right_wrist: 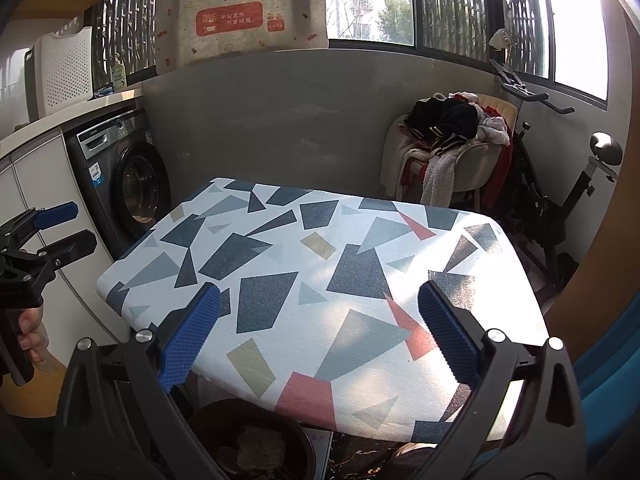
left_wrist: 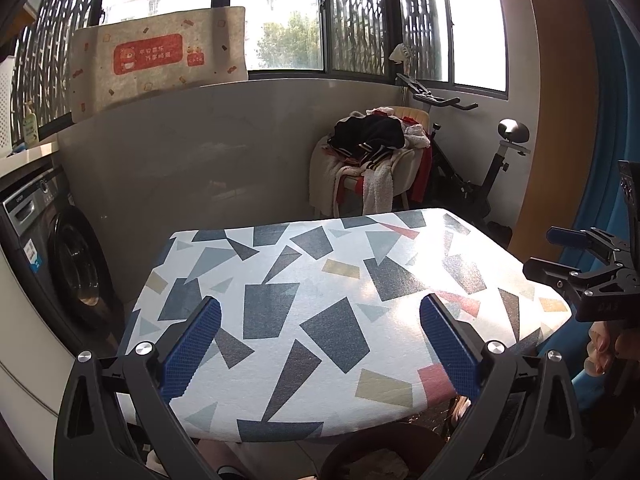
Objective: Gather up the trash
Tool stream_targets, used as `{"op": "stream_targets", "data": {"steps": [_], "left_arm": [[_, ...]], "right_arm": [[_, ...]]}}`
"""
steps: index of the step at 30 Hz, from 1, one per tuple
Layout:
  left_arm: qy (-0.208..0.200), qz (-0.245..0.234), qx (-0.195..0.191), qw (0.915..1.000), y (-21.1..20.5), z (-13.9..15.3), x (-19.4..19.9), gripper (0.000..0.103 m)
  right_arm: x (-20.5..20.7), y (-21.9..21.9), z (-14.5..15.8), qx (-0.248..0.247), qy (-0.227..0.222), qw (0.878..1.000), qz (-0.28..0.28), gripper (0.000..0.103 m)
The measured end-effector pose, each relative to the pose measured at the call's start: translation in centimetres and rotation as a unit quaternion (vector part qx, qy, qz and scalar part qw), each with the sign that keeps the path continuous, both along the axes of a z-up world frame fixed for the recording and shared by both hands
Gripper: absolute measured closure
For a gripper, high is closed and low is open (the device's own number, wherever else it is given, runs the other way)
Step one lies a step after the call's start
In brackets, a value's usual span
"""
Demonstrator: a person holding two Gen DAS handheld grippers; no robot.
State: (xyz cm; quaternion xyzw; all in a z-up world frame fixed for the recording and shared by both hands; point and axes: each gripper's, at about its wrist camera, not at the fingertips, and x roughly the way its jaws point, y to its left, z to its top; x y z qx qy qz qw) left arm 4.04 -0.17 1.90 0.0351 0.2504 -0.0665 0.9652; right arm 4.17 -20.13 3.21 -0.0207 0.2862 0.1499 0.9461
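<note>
My left gripper [left_wrist: 320, 316] is open and empty, held over the near part of a table with a white cloth of blue, grey, yellow and pink shapes [left_wrist: 320, 280]. My right gripper [right_wrist: 319, 312] is open and empty over the same table [right_wrist: 320, 264]. No trash lies on the tabletop. A dark round bin [right_wrist: 248, 440] stands below the table's near edge with crumpled brownish paper [right_wrist: 258, 450] inside; its rim shows in the left wrist view [left_wrist: 380, 440]. Each gripper shows in the other's view: the right one [left_wrist: 560, 256], the left one [right_wrist: 60, 228].
A grey washing machine [right_wrist: 128, 184] stands at the left under a counter with a white basket [right_wrist: 64, 72]. A chair heaped with clothes [right_wrist: 452, 140] and an exercise bike [right_wrist: 560, 184] stand at the back right. A wall and windows lie beyond.
</note>
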Motion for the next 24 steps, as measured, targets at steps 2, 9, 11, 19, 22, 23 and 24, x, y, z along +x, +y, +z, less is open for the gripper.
{"op": "stream_targets", "data": {"steps": [2, 9, 11, 19, 22, 23, 24], "left_arm": [[0.001, 0.001, -0.002, 1.0, 0.33, -0.03, -0.01, 0.006], [0.001, 0.004, 0.001, 1.0, 0.94, -0.14, -0.04, 0.006], [0.003, 0.005, 0.0, 1.0, 0.84, -0.17, 0.07, 0.006], [0.007, 0.008, 0.008, 0.9999, 0.71, -0.54, 0.52, 0.006], [0.007, 0.009, 0.008, 0.9999, 0.52, -0.57, 0.61, 0.006], [0.007, 0.008, 0.008, 0.9999, 0.57, -0.62, 0.63, 0.006], [0.007, 0.008, 0.009, 0.9999, 0.44, -0.58, 0.64, 0.006]], "right_arm": [[-0.01, 0.0, 0.0, 0.0, 0.0, 1.0, 0.0, 0.006], [0.04, -0.02, 0.02, 0.001, 0.0, 1.0, -0.001, 0.006], [0.09, -0.1, 0.04, 0.001, 0.001, 1.0, -0.001, 0.006], [0.13, -0.15, 0.04, 0.001, 0.003, 1.0, -0.002, 0.006], [0.12, -0.25, 0.04, 0.0, 0.003, 1.0, -0.003, 0.006], [0.13, -0.26, 0.03, 0.0, 0.002, 1.0, -0.003, 0.006], [0.11, -0.3, 0.04, 0.0, 0.002, 1.0, -0.004, 0.006]]}}
